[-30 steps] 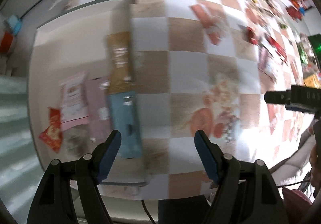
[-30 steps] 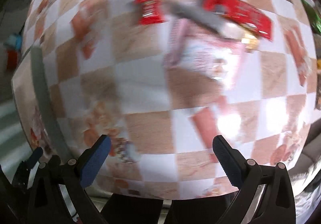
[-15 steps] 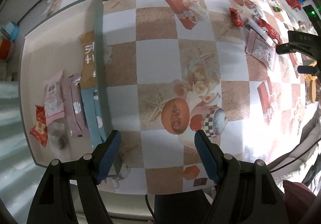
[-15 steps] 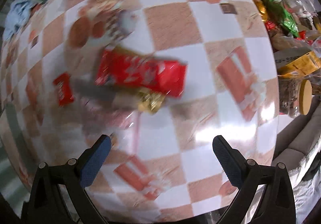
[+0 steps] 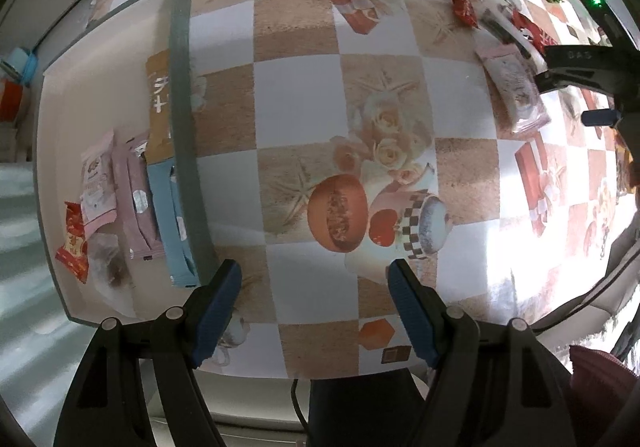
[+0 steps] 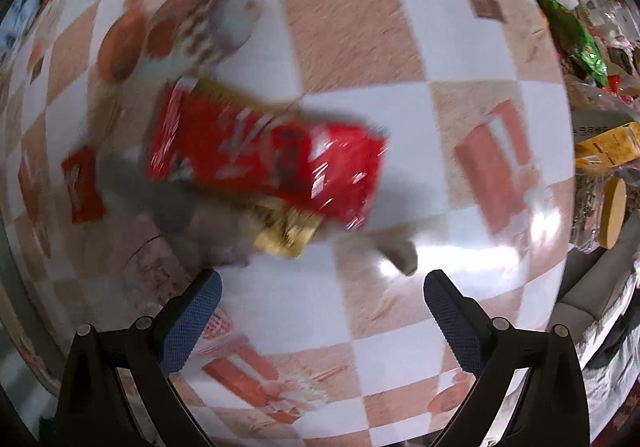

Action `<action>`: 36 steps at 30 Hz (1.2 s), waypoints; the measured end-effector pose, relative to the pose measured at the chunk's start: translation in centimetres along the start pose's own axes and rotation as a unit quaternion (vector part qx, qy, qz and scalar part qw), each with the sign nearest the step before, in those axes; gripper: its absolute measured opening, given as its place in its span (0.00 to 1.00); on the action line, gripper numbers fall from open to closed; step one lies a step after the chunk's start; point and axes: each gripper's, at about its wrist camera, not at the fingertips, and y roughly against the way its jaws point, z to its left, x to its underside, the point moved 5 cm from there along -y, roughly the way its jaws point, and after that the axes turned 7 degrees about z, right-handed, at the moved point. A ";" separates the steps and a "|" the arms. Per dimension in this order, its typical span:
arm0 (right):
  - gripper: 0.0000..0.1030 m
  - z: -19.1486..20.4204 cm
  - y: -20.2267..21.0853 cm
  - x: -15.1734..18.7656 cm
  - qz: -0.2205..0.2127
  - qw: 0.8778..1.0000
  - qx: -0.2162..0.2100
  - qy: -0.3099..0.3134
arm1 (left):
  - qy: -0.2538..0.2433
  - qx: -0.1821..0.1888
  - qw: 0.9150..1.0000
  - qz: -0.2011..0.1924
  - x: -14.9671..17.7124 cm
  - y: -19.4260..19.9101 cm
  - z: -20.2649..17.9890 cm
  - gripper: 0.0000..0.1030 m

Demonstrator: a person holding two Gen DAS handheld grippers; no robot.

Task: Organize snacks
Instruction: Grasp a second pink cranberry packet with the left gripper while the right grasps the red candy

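Note:
My left gripper point(image 5: 314, 275) hangs open over the checkered tablecloth, nothing between its blue pads. To its left a grey-rimmed tray point(image 5: 182, 95) holds a light blue packet point(image 5: 170, 223), mauve packet point(image 5: 138, 203), pink packet point(image 5: 96, 179), brown packet point(image 5: 157, 107) and small red packet point(image 5: 74, 243). My right gripper point(image 6: 320, 287) is open and empty above a blurred big red snack bag point(image 6: 272, 159), which lies over a gold packet point(image 6: 286, 235). A small red packet point(image 6: 82, 183) lies left of it. The right gripper also shows at the right edge in the left wrist view point(image 5: 580, 87), near a pink packet point(image 5: 516, 91).
A heap of snacks, a green bag point(image 6: 580, 43), a yellow box point(image 6: 608, 147) and a jar with a wooden lid point(image 6: 612, 213) crowd the table's right side. The table's near edge point(image 5: 320, 375) runs just beneath the left gripper. A sofa point(image 6: 588, 295) stands beyond the right edge.
The left gripper slid right, off the tray and over the tablecloth. The right gripper travelled across the table and sank towards the red bag, which now looms larger. Both stayed open.

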 end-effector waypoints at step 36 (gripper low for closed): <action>1.00 -1.1 -0.5 6.9 -0.001 0.999 -0.019 0.047 | -0.033 -0.010 0.999 -0.017 -6.3 2.1 -3.5 0.77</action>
